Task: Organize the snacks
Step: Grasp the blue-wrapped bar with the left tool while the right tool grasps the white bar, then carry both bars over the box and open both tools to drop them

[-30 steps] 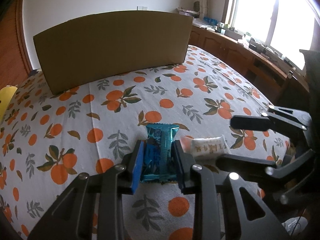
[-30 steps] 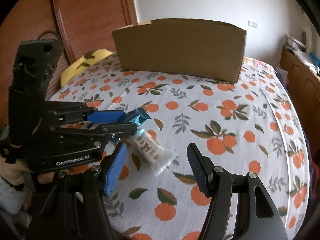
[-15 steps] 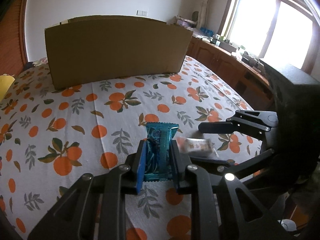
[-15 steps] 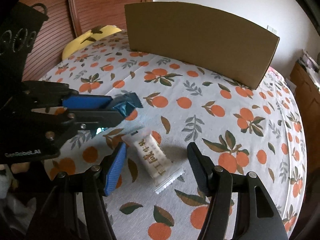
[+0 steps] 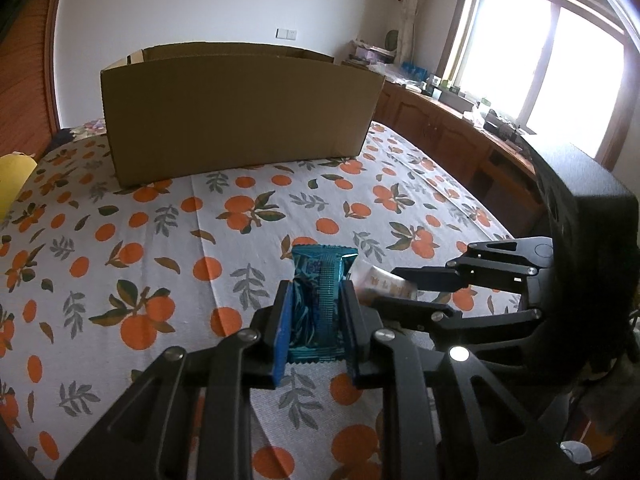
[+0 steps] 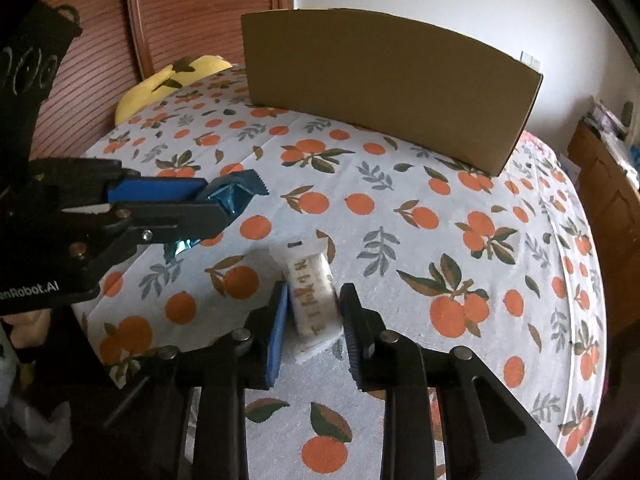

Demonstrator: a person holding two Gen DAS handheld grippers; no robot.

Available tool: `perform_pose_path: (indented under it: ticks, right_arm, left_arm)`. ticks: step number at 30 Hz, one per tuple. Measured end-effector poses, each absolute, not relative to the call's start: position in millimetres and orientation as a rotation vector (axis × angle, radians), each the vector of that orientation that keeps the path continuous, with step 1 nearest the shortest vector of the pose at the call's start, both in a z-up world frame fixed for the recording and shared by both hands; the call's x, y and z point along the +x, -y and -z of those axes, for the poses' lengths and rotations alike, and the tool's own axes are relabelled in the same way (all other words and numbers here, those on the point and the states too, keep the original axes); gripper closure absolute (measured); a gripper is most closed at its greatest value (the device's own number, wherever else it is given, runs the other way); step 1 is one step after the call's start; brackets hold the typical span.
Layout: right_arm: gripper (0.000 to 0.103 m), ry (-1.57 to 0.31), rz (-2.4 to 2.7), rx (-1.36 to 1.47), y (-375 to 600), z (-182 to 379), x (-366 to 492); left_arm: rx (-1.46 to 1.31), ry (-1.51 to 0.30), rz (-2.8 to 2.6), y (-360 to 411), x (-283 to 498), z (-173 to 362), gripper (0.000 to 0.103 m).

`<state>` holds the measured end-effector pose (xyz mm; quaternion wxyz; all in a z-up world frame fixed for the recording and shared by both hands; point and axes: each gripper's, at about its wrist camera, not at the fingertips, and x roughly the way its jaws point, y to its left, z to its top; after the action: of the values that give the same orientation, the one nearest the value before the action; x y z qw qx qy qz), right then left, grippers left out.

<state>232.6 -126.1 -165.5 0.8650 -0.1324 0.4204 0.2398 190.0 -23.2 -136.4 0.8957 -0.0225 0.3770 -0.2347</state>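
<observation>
My left gripper [image 5: 316, 300] is shut on a blue snack packet [image 5: 318, 300] and holds it above the orange-print cloth; it also shows in the right wrist view [image 6: 208, 204], with the blue packet [image 6: 234, 196] sticking out of it. My right gripper [image 6: 314, 308] has closed around a white snack packet [image 6: 314, 300] that lies on the cloth. The jaws press its sides. In the left wrist view the white packet [image 5: 384, 286] shows between the right gripper's fingers [image 5: 424, 280]. A large open cardboard box [image 5: 240, 112] stands at the far side.
The orange-print cloth [image 5: 160, 240] covers the whole surface. A yellow cushion [image 6: 160, 80] lies at the far left by a wooden panel. Wooden cabinets [image 5: 460, 140] with clutter run under the window on the right.
My right gripper has come down and closed its jaws on the white packet. My left gripper has lifted the blue packet a little off the cloth and nearer the box.
</observation>
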Motion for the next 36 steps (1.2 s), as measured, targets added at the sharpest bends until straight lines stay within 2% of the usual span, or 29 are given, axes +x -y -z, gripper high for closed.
perform_pose_path:
  ticks: [4, 15, 36]
  right_arm:
    - [0.082, -0.884, -0.507, -0.261, 127, 165, 232]
    - [0.082, -0.837, -0.495, -0.167, 143, 142, 229]
    - [0.082, -0.694, -0.446, -0.1, 182, 67, 250]
  left_arm:
    - [-0.053, -0.778, 0.486, 22, 190, 135, 0.083]
    - [-0.05, -0.754, 0.477, 19, 187, 123, 0.083]
    - [0.055, -0.651, 0.489, 21, 212, 58, 0.083]
